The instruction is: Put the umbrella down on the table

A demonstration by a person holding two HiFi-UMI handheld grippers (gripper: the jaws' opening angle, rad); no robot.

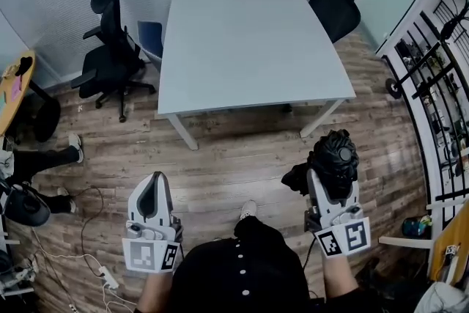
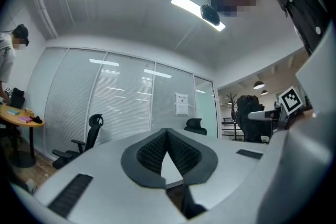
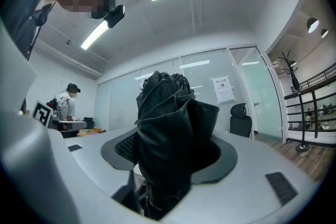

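A black folded umbrella [image 1: 335, 155] stands upright between the jaws of my right gripper [image 1: 331, 179], which is shut on it over the wooden floor, short of the table's near right corner. In the right gripper view the umbrella [image 3: 169, 134] fills the space between the jaws and hides their tips. My left gripper [image 1: 155, 179] is held level at the same distance from the table, its jaws shut tip to tip [image 2: 167, 131] with nothing between them. The pale grey square table [image 1: 256, 48] stands ahead with a bare top.
A black office chair [image 1: 110, 48] and a blue seat [image 1: 150, 37] stand at the table's left, another black chair [image 1: 337, 0] at its far right corner. A black rack [image 1: 440, 84] lines the right wall. Cables [image 1: 95, 267] and a person's legs [image 1: 40, 157] lie at left.
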